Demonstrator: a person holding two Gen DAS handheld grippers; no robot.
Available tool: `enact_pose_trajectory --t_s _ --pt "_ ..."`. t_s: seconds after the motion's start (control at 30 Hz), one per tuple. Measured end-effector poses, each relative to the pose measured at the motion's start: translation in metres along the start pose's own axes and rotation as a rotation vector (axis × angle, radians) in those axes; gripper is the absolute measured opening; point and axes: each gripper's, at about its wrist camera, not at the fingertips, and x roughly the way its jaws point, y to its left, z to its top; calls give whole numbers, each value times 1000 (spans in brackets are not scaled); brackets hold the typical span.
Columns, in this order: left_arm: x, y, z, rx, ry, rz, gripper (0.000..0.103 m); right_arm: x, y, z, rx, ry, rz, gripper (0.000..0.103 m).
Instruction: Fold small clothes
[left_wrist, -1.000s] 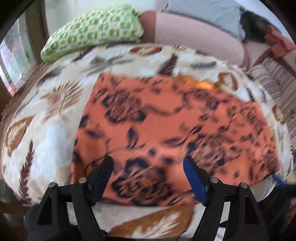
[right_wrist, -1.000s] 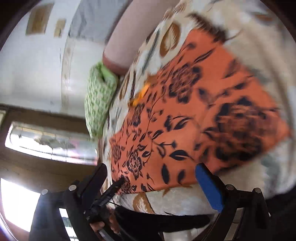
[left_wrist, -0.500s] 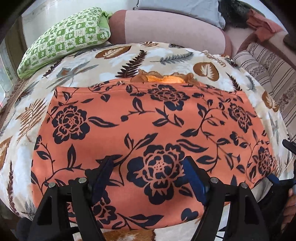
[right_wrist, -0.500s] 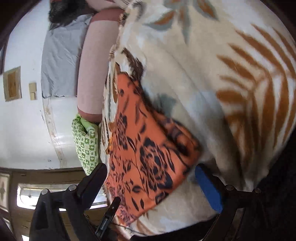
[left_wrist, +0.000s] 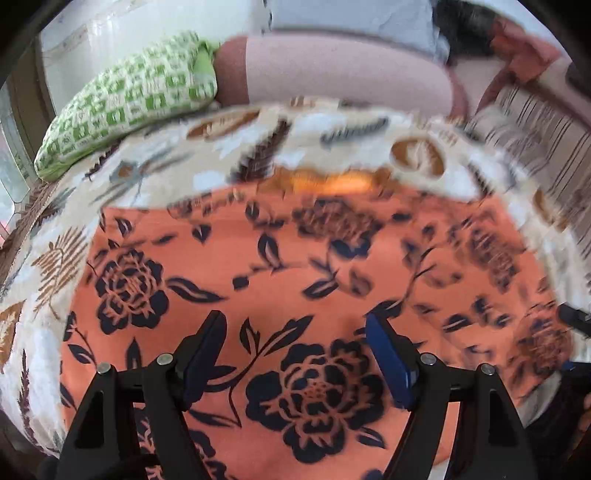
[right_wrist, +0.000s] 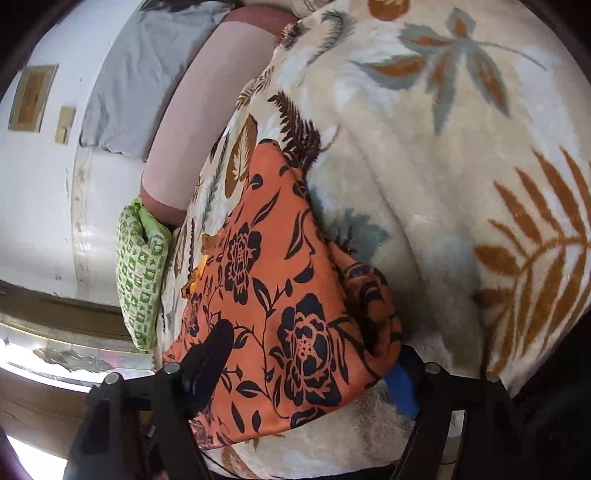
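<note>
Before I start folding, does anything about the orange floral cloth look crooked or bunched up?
Mostly flat on the leaf-print blanket, but the orange floral cloth has its near corner bunched into a rumpled fold by the right gripper, whose jaws are closing around it.

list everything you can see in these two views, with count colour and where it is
floral cloth: one, orange with dark navy flowers, spread on the blanket, one corner bunched at the right gripper
blanket: one, cream with brown and grey leaves, covering the bed
pillow: one, green and white checks, far left edge of the blanket
bolster: one, pale pink with a darker end, behind the blanket
grey sheet: one, against the white wall
striped fabric: one, beige and brown, far right
left gripper: one, black with blue pads, jaws apart over the cloth
right gripper: one, black with a blue pad, jaws closing around the bunched cloth corner
</note>
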Motion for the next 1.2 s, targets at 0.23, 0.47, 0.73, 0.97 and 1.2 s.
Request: enact_pose_trajectory --t_s 0.23,0.47,0.73,0.97,1.2 --pt "-20 -2 13 -4 -85 -37 80 1 5 3 -2 7 -6 80" --pt "22 -6 11 53 -9 52 89 10 17 4 -72 -1 -48 80" --pt "13 13 19 -9 0 -33 88 19 33 6 -167 30 -105 16" --pt "-78 100 3 -253 -214 -39 88 -3 144 -21 -489 -65 -64 16" --pt "-170 232 -59 -546 -379 119 88 38 294 -136 -904 -3 90 16"
